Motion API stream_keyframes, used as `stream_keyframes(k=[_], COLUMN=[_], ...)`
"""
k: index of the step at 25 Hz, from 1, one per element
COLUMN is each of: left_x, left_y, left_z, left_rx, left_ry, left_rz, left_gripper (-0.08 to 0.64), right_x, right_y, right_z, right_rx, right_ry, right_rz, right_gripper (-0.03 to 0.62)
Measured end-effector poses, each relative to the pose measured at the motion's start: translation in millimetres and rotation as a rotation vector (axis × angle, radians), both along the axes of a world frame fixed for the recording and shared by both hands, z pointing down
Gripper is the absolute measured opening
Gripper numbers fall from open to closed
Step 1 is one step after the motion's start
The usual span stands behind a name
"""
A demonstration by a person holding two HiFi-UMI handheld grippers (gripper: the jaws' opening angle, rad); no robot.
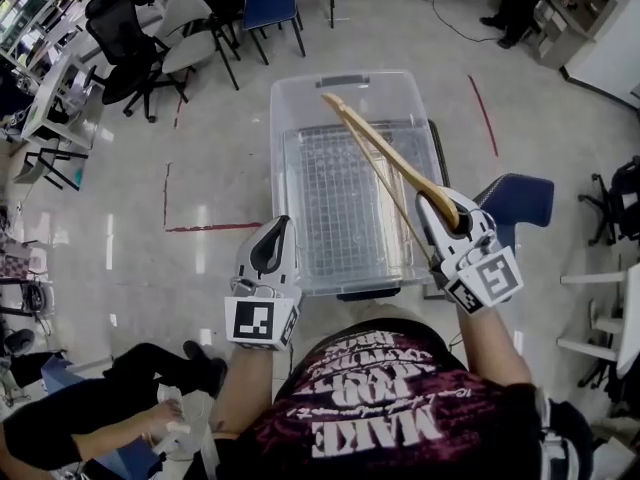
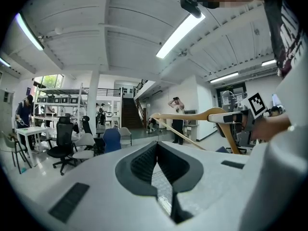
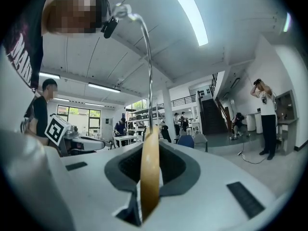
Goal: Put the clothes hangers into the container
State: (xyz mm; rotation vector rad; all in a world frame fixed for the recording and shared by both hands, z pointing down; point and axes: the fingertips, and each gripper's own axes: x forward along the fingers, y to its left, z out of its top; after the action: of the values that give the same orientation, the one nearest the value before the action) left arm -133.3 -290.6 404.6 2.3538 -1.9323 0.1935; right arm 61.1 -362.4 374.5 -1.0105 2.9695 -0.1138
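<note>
**One word legible, on a shirt; the rest is coded squares**

In the head view, at 6 o'clock, the person's dark T-shirt (image 1: 385,413) carries pale block lettering seen upside down. Its largest line reads "MAKE", and the smaller lines next to it are too warped to make out. The left gripper (image 1: 273,230) at 7 o'clock and the right gripper (image 1: 440,206) at 4 o'clock each bear a black-and-white square marker (image 1: 255,321), a coded pattern rather than letters. The right gripper's marker also shows at 2 o'clock in the left gripper view, and the left gripper's at 9 o'clock in the right gripper view.
</note>
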Motion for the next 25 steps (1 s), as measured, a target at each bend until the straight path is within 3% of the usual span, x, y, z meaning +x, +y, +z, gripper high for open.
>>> stream_keyframes(k=[10,14,25], left_x=[0,2,-23], left_y=[-27,-27,-6], left_z=[-2,6,30], left_rx=[-0.013,-0.04,-0.109], left_ry=[-0.022,-0.03,-0.027], left_rz=[-0.103,-0.121,-0.11], left_gripper=[0.006,0.006,0.006], right_x=[-20,-32,-76], right_y=[-55,-75,-89], right_z=[38,76,197], right_rx=[-0.119,-0.203,-0.425], right_ry=[-0.032,-0.025,0.074], right_rz=[-0.126,-0.145,-0.109], right_gripper=[0.06,0.06,0.06])
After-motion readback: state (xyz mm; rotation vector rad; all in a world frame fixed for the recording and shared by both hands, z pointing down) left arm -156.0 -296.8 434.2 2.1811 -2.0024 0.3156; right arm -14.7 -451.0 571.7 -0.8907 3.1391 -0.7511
